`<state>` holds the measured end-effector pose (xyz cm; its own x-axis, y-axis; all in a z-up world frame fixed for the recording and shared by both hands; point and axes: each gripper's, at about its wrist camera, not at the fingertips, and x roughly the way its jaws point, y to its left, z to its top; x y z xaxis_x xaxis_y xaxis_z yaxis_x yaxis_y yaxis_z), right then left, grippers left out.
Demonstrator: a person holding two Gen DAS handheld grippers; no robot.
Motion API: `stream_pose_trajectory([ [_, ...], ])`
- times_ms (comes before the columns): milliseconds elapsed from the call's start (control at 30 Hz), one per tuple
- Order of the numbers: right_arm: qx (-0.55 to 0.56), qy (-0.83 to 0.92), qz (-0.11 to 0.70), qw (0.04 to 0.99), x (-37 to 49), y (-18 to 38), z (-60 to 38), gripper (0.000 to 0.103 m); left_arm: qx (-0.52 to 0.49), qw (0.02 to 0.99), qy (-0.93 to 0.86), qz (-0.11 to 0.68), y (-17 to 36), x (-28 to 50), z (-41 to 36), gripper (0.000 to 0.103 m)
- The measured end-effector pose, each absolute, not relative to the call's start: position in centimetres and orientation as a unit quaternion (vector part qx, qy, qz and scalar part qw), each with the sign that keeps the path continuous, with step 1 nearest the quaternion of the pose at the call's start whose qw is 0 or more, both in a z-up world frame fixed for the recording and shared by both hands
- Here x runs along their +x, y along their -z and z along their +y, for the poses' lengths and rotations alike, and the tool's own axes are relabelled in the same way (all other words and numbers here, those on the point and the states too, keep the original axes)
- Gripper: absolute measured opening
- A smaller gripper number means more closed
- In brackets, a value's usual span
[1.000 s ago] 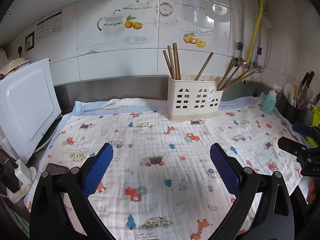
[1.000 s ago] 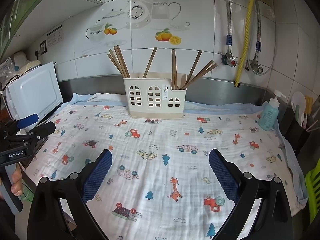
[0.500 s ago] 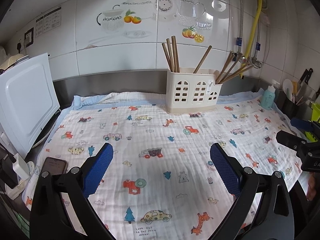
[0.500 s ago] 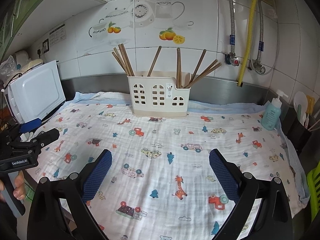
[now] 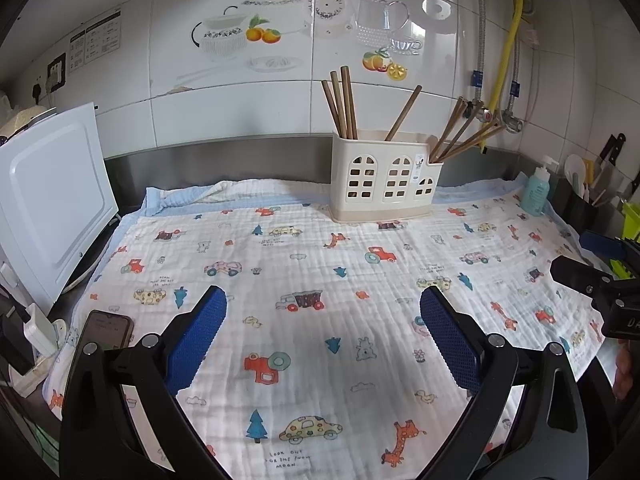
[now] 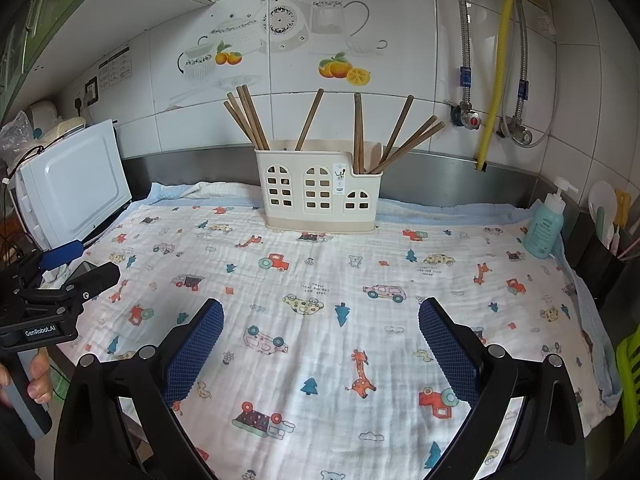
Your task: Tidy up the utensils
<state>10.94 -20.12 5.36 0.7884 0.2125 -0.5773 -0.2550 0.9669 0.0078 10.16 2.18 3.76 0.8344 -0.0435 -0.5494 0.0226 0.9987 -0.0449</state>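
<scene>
A cream utensil holder (image 5: 386, 178) (image 6: 318, 188) with arched window cut-outs stands at the back of the counter on a white cloth (image 5: 320, 300) (image 6: 340, 300) printed with cars and animals. Several brown wooden chopsticks (image 5: 342, 102) (image 6: 248, 118) stick up from its compartments, some leaning right. My left gripper (image 5: 322, 312) hangs open and empty over the near cloth, far short of the holder. My right gripper (image 6: 320, 316) is likewise open and empty. Each gripper shows at the edge of the other's view, the left one (image 6: 76, 264) held by a hand.
A white appliance (image 5: 48, 200) (image 6: 76, 184) stands at the left edge, with a phone (image 5: 106, 328) on the cloth corner near it. At the right stand a teal pump bottle (image 6: 546, 228) (image 5: 536, 194), a dark utensil pot (image 5: 580, 204) and something green (image 6: 630, 372). Pipes run down the tiled wall.
Both grippers have drawn back and a little upward from the holder, so it looks smaller and more of the near cloth and the phone shows. Both stay open.
</scene>
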Motion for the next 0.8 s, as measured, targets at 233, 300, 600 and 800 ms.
stream_pose_trajectory([
  [233, -0.034, -0.123, 0.302, 0.945, 10.97, -5.27, -20.11, 0.095, -0.017, 0.957, 0.018, 0.289, -3.73, 10.25, 2.11, 0.097],
  [300, -0.035, -0.123, 0.301, 0.945, 10.96, -5.27, -20.09, 0.095, -0.016, 0.957, 0.019, 0.290, -3.70, 10.26, 2.03, 0.097],
  [600, -0.034, -0.124, 0.302, 0.945, 11.04, -5.30, -20.13, 0.095, -0.015, 0.956, 0.019, 0.291, -3.62, 10.32, 1.87, 0.097],
  [800, -0.034, -0.126, 0.302, 0.944, 11.00, -5.32, -20.06, 0.095, -0.014, 0.956, 0.020, 0.291, -3.57, 10.31, 1.78, 0.097],
])
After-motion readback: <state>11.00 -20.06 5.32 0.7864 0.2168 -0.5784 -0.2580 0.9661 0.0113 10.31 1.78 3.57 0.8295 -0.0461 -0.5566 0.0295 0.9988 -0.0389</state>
